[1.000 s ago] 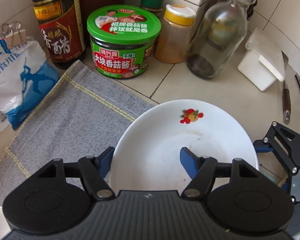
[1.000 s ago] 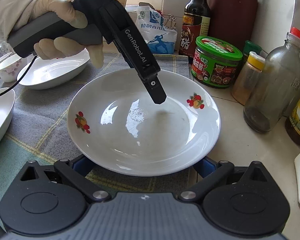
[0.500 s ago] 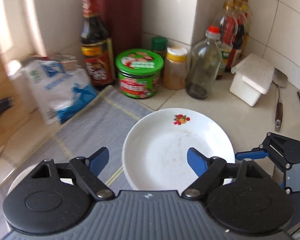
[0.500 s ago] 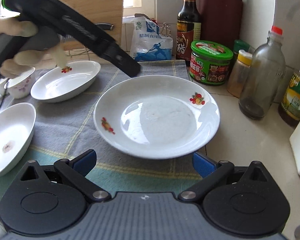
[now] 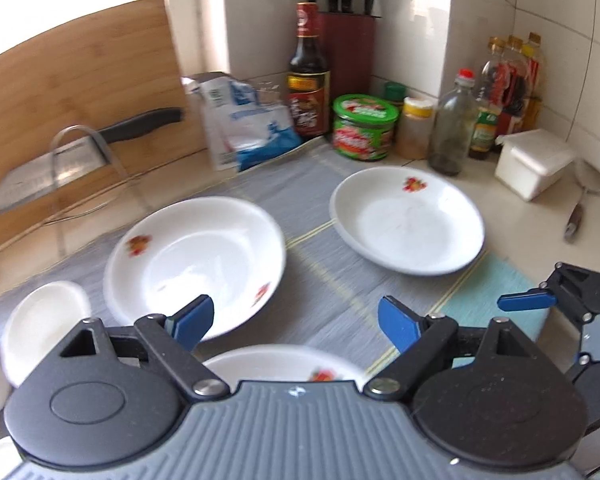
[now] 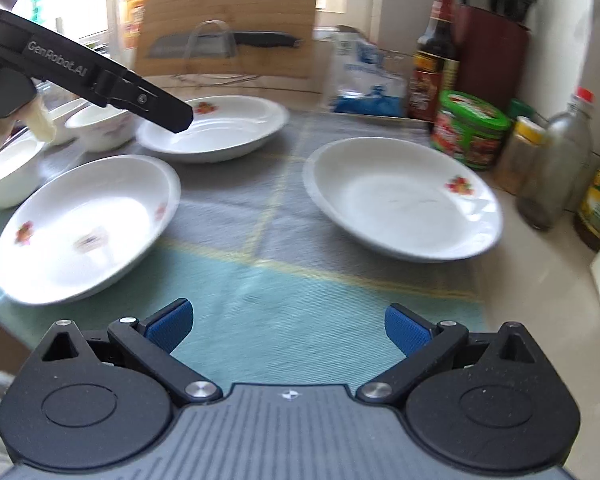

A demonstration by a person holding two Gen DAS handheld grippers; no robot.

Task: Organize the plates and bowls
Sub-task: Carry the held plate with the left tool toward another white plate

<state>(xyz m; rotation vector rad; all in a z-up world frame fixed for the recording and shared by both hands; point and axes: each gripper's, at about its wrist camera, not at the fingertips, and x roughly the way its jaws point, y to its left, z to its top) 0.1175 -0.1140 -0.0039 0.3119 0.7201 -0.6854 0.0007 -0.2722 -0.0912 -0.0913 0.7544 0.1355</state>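
Note:
Three white plates with fruit prints lie on the grey-green cloth (image 6: 260, 208). The right plate (image 5: 408, 220) (image 6: 404, 200) sits partly on the counter near the jars. The far-left plate (image 5: 196, 260) (image 6: 216, 128) and the near-left plate (image 5: 284, 364) (image 6: 84, 224) lie apart. Small white bowls (image 6: 100, 128) (image 5: 40, 324) stand at the left. My left gripper (image 5: 296, 324) is open and empty above the near-left plate. It also shows in the right wrist view (image 6: 156, 104) over the far-left plate. My right gripper (image 6: 288, 326) is open and empty above the cloth.
A cutting board (image 5: 80, 92) and a cleaver on a rack (image 5: 48, 172) stand at the back left. A salt bag (image 5: 248, 128), soy bottle (image 5: 308, 80), green jar (image 5: 364, 126), glass bottle (image 5: 452, 128), knife block (image 5: 346, 52) and white box (image 5: 532, 162) line the back wall.
Both grippers have pulled back and left from the right plate, which stays set down. More plates and bowls have come into view. The left gripper has risen and swung left.

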